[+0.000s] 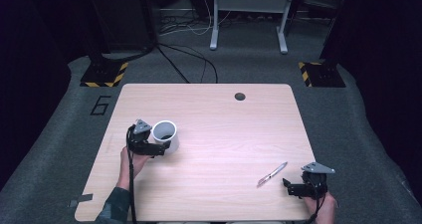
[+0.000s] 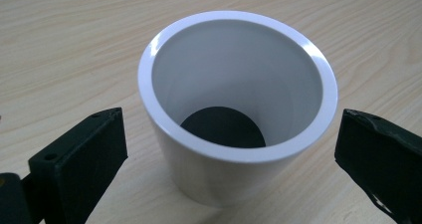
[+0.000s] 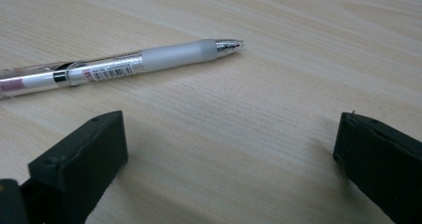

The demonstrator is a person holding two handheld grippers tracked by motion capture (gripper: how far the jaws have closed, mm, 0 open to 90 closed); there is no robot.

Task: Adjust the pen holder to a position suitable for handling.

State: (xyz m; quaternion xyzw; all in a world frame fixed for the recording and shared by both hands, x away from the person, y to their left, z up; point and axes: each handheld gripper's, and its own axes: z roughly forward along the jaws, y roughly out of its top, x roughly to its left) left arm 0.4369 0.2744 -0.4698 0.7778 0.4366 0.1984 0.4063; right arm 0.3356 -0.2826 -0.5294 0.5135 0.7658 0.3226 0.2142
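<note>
High view: pale wood-grain surface (image 1: 209, 134) with a round dark hole near its far edge; a smooth white cylindrical cup (image 1: 164, 136), upright with a dark bottom, stands left of centre, and the left gripper (image 2: 229, 149) has its black jaws spread either side of the cup, not touching it. Near the front right lies a clear-barrelled pen (image 3: 119, 64) with frosted grip, metal tip and a small barcode label too fine to read. Right gripper (image 3: 229, 149), jaws apart, sits just short of the pen.

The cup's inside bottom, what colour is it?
Black, under white walls of the round plastic cup; the left gripper view shows it best.
</note>
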